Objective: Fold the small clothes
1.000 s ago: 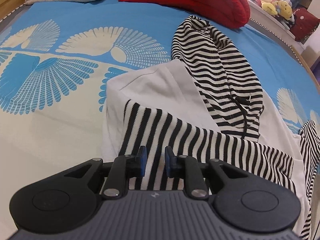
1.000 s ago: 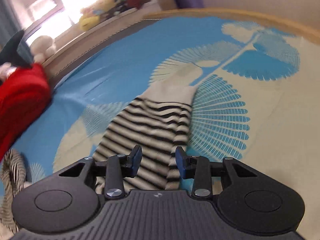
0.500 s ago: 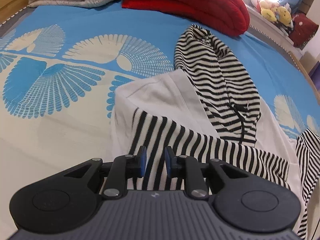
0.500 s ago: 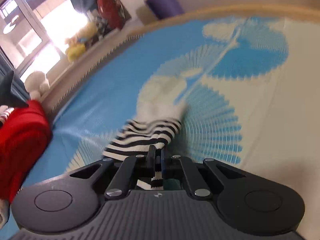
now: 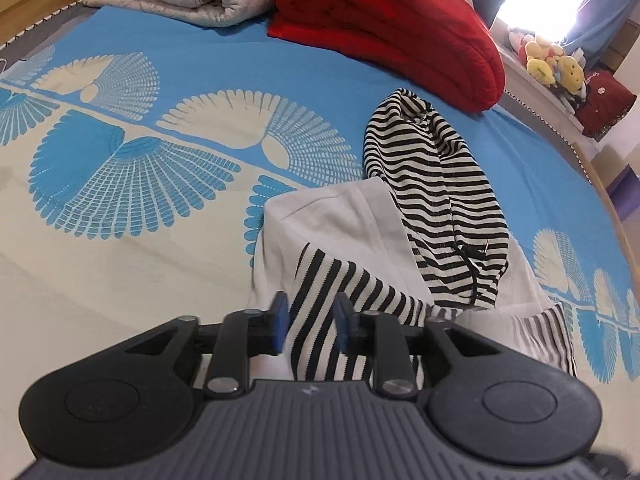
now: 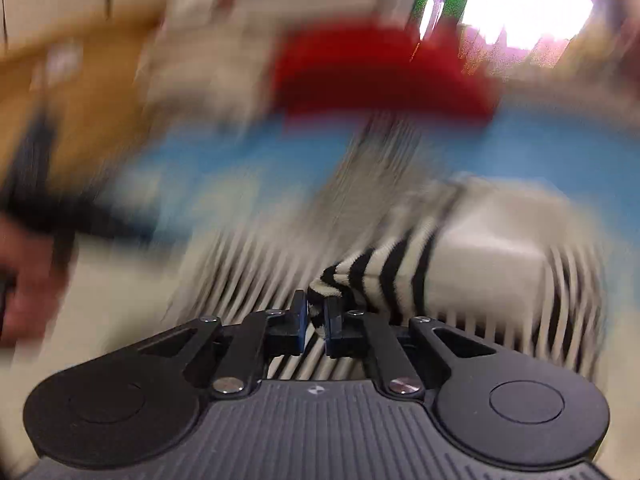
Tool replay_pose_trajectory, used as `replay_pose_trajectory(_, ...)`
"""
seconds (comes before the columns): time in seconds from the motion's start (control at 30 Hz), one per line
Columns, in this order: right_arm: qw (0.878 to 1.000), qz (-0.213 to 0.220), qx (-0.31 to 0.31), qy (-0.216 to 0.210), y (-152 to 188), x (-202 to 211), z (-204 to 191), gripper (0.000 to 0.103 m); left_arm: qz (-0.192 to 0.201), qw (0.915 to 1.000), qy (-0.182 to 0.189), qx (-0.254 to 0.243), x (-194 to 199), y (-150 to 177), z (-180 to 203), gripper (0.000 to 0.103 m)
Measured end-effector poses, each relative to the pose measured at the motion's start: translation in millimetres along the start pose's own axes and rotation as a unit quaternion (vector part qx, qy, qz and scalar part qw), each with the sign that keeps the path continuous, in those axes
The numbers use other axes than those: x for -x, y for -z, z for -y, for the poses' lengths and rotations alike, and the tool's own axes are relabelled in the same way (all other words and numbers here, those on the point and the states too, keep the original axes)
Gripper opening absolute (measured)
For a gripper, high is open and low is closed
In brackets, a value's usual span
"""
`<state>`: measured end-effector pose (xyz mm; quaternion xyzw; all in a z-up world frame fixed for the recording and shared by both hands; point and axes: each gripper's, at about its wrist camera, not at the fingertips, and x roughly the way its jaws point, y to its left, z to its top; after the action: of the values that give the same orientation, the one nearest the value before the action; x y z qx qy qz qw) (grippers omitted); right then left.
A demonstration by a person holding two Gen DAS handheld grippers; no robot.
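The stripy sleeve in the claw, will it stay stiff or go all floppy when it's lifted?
Probably floppy: the striped sleeve bends and bunches where the right claw pinches it. It looks light, since a thin knit fold hangs from that small pinch. It likely won't slip easily, because the fabric looks soft and ribbed.

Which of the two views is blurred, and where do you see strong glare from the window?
Right wrist view: heavy motion blur everywhere except the right gripper and the striped sleeve it pinches; window glare at the upper right. Left wrist view: sharp on the bedspread and red blanket, fisheye-curved, window washed out at the top right.
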<state>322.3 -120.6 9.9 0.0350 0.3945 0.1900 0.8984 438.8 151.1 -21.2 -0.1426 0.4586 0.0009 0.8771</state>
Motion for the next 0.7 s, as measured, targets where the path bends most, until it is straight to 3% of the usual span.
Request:
replay_pose_trajectory(0.07,0.996,-0.085,-0.030,0.015,13,-14,-6,0.012,-0.001,1.0000,0.001,-0.002,0,1,1,0.031)
replay_pose_trajectory(0.13,0.990,-0.119,-0.071,0.033,14,-12,2,0.017,-0.003,1.0000,0.004,0.000,-1,2,2,0.031)
replay_pose_trajectory(0.23,0.987,-0.083,-0.126,0.053,10,4,26,0.042,-0.006,0.9999,0.006,-0.007,-3,5,10,0.031)
replay_pose_trajectory(0.3,0.985,-0.026,-0.159,0.055,13,10,43,0.046,-0.008,0.9999,0.005,-0.013,-6,7,16,0.031)
replay_pose_trajectory(0.37,0.977,-0.015,-0.206,0.058,12,0,56,0.048,-0.009,0.9999,0.005,-0.014,-7,9,21,0.031)
replay_pose_trajectory(0.47,0.961,-0.028,-0.275,0.021,14,-28,76,0.047,-0.009,0.9996,0.010,-0.026,-7,12,30,0.031)
replay_pose_trajectory(0.53,0.956,-0.026,-0.290,0.028,16,-37,79,0.047,-0.008,0.9991,0.004,-0.042,-7,14,36,0.031)
replay_pose_trajectory(0.6,0.949,-0.030,-0.310,0.039,17,-44,83,0.041,-0.003,0.9986,-0.003,-0.052,-6,15,37,0.031)
replay_pose_trajectory(0.67,0.946,-0.025,-0.319,0.046,18,-46,83,0.014,0.002,0.9987,-0.007,-0.051,-4,13,33,0.031)
replay_pose_trajectory(0.7,0.947,-0.023,-0.315,0.056,18,-48,79,0.006,0.005,0.9988,-0.011,-0.048,-4,11,30,0.031)
